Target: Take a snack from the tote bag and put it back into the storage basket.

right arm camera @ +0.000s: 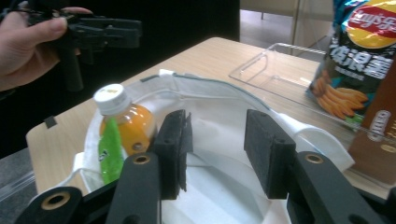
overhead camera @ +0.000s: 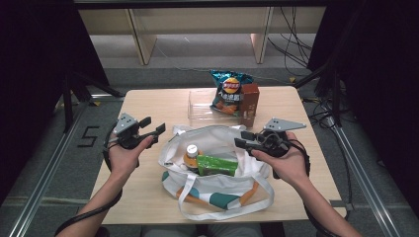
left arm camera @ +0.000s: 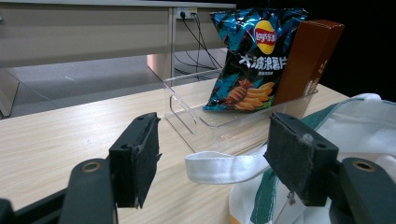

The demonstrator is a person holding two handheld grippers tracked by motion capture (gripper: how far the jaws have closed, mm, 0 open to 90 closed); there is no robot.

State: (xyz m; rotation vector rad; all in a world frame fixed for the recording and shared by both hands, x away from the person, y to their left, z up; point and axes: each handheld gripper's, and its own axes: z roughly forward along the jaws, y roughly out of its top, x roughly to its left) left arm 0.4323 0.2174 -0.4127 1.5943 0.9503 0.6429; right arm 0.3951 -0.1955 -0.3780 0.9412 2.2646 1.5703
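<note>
A white tote bag (overhead camera: 217, 138) with teal and orange trim lies open in the middle of the table. Inside it are an orange juice bottle (overhead camera: 191, 154) with a white cap and a green package (overhead camera: 217, 165). My left gripper (overhead camera: 154, 126) is open just left of the bag, and the bag's white strap (left arm camera: 224, 168) lies on the table beyond its jaws. My right gripper (overhead camera: 243, 138) hangs open over the bag's right side. In the right gripper view its jaws (right arm camera: 215, 140) point into the bag with nothing between them, the bottle (right arm camera: 123, 121) to their left.
A clear plastic tray (overhead camera: 200, 111) stands at the back of the table. It holds a blue chips bag (overhead camera: 228, 91) and a brown carton (overhead camera: 249, 103), both upright. Bare wood lies left of the tray. Cables trail on the floor behind.
</note>
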